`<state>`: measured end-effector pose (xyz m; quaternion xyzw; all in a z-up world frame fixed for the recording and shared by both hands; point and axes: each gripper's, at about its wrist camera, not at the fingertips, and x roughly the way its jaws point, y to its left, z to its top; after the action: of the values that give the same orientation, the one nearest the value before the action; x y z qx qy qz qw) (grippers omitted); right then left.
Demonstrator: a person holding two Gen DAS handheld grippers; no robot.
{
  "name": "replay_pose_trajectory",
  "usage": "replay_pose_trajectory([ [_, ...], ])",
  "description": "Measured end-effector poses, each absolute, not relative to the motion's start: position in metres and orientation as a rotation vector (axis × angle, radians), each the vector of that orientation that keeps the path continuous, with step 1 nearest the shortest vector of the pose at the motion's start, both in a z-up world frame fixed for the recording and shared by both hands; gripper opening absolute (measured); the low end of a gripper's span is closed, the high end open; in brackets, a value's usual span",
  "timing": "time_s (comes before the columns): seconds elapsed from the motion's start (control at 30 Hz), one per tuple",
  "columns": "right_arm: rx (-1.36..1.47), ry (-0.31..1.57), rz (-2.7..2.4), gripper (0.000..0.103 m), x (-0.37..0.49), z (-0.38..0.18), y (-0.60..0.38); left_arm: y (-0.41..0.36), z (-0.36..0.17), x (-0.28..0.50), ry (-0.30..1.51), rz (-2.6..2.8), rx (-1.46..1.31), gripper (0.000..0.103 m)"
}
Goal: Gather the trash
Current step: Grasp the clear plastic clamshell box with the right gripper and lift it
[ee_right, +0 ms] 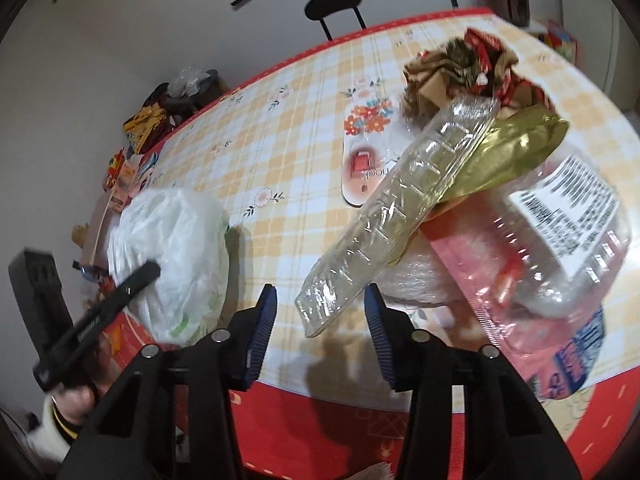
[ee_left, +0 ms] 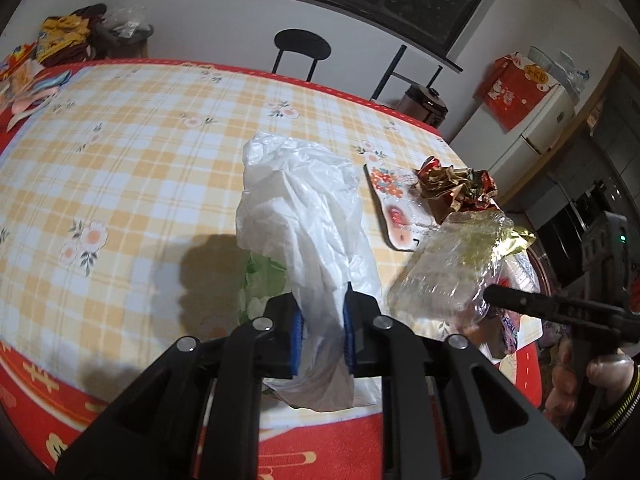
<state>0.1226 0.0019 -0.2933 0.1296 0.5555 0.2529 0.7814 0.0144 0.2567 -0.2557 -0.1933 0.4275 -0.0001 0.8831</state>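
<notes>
My left gripper [ee_left: 323, 330] is shut on a crumpled white plastic bag [ee_left: 304, 208] that lies on the checked tablecloth [ee_left: 132, 152]; something green shows under the bag. To its right is a pile of trash: a crumpled red and gold wrapper [ee_right: 460, 64], gold foil [ee_right: 520, 148], a clear ribbed plastic tray [ee_right: 400, 208], a labelled clear container [ee_right: 568, 216] and a pink packet [ee_right: 520, 320]. My right gripper [ee_right: 320, 316] is open, its jaws on either side of the tray's near end, and a gap shows at the left pad.
A flat floral package [ee_right: 368, 148] lies behind the pile. Small boxes [ee_right: 120, 184] and clothes [ee_left: 64, 36] crowd the table's far left corner. A black chair [ee_left: 302, 46] stands beyond the table, with a cooker [ee_left: 424, 104] and a fridge [ee_left: 536, 128] to the right.
</notes>
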Motion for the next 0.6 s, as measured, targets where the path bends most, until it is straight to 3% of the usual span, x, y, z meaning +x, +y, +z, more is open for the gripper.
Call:
replay_pose_trajectory([
  [0.07, 0.313, 1.217, 0.532, 0.030, 0.126, -0.299, 0.000, 0.257, -0.258, 0.012, 0.895, 0.001, -0.412, 0.019],
  [0.23, 0.402, 1.222, 0.554, 0.025, 0.129, -0.303, -0.004, 0.255, -0.262, 0.007, 0.901, -0.005, -0.424, 0.019],
  [0.33, 0.392, 1.197, 0.611, 0.014, 0.128, -0.294, 0.003, 0.254, -0.261, 0.006, 0.894, -0.007, -0.435, 0.019],
  [0.6, 0.339, 1.133, 0.718, 0.007, 0.124, -0.277, 0.023, 0.250, -0.253, 0.007, 0.870, -0.012, -0.423, 0.019],
])
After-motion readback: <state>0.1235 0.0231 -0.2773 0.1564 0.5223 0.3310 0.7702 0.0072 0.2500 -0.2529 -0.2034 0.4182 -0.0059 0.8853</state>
